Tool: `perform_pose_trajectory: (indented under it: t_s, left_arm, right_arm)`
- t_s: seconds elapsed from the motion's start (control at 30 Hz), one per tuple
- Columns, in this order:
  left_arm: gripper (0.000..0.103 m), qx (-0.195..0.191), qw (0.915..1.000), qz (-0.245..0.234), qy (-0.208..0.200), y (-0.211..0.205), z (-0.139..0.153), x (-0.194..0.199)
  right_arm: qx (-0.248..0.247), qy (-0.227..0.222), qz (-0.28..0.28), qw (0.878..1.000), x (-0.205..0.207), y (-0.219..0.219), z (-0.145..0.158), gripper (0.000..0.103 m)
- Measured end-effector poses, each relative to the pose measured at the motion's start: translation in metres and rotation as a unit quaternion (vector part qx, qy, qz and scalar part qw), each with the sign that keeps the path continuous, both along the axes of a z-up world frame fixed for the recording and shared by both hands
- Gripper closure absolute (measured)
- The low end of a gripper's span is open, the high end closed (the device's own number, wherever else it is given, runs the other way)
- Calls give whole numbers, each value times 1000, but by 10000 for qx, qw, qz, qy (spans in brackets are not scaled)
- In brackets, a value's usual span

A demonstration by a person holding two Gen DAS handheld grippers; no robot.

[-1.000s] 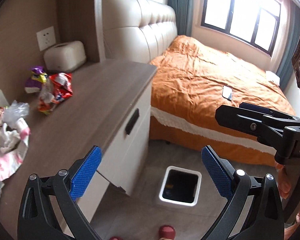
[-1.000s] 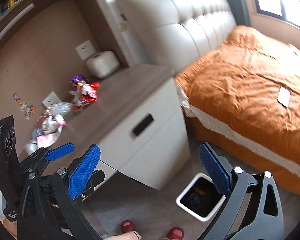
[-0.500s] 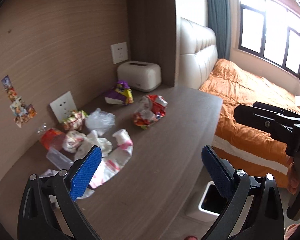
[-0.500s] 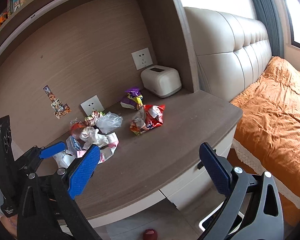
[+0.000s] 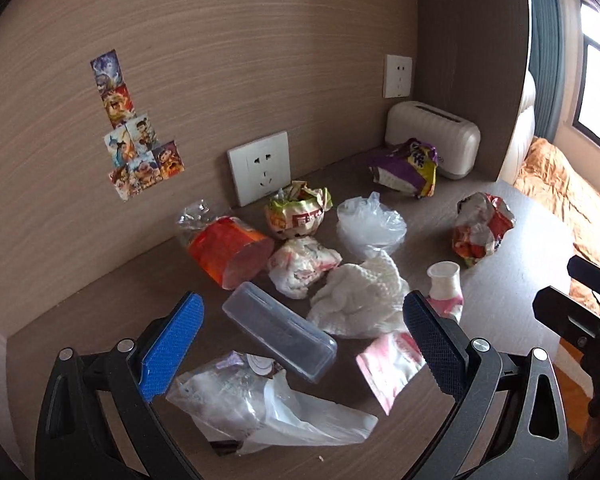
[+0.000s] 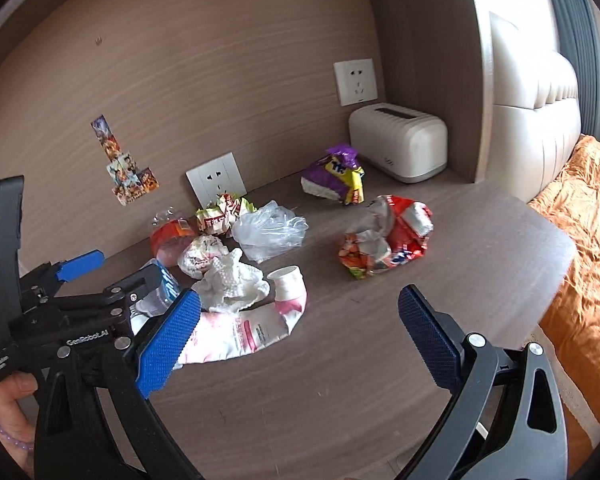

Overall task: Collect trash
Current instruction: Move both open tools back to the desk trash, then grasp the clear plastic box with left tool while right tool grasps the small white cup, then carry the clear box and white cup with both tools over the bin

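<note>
Trash lies on a wooden desk (image 5: 512, 240): a clear plastic box (image 5: 278, 330), a clear bag (image 5: 260, 408), crumpled white tissue (image 5: 360, 300), a pink-and-white pouch (image 6: 256, 328), an orange wrapper (image 5: 228, 254), a red snack bag (image 6: 388, 236) and a purple snack bag (image 6: 336, 176). My left gripper (image 5: 300, 344) is open and empty, hovering just above the clear box and clear bag. My right gripper (image 6: 296, 340) is open and empty above the desk's front, beside the pink pouch. The left gripper also shows in the right wrist view (image 6: 112, 272).
A white tissue box (image 6: 398, 142) stands at the back right corner. Wall sockets (image 5: 260, 168) and stickers (image 5: 136, 148) are on the wooden back panel. A bed with an orange cover (image 6: 580, 216) lies to the right of the desk.
Both grippers have swung left from the bed and floor bin toward the desk and moved closer, down over the trash pile. Both stay open.
</note>
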State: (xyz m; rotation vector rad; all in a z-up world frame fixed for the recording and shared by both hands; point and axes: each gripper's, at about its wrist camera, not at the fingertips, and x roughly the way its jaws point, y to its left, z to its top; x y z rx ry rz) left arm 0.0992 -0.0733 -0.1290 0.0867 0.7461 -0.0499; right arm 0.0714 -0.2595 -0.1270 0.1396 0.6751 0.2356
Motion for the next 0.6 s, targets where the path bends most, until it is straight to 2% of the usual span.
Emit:
perform_pose_trajectory:
  t_s: [0.13, 0.27, 0.4, 0.43, 0.47, 0.5, 0.53, 0.57, 0.6]
  left_arm:
    - [5, -14, 9997, -5, 254, 9, -18, 16]
    - [5, -172, 9979, 23, 620, 18, -39, 33]
    - [6, -325, 9956, 16, 879, 26, -52, 42]
    - [9, -362, 9950, 17, 933, 27, -55, 43]
    - [18, -404, 9940, -16, 1014, 28, -59, 44]
    - [22, -439, 9932, -75, 1079, 28, -62, 46]
    - [22, -409, 9936, -101, 1048, 27, -63, 45]
    - [22, -386, 9939, -126, 1030, 24, -64, 46]
    - [22, -378, 9941, -182, 1003, 23, -65, 45]
  right_arm:
    - [-180, 96, -107, 9997, 27, 13, -22, 4]
    - [-348, 479, -123, 9982, 54, 22, -46, 7]
    - [-316, 890, -45, 9955, 75, 28, -64, 32]
    - [-304, 948, -28, 9950, 77, 29, -67, 35]
    - [-309, 1004, -39, 9945, 80, 30, -70, 41]
    - [-311, 1067, -33, 9938, 83, 31, -73, 50]
    - [-374, 993, -33, 9943, 82, 33, -72, 55]
    - [-335, 1026, 51, 9941, 83, 34, -73, 68]
    - [-287, 1029, 44, 9943, 83, 33, -73, 72]
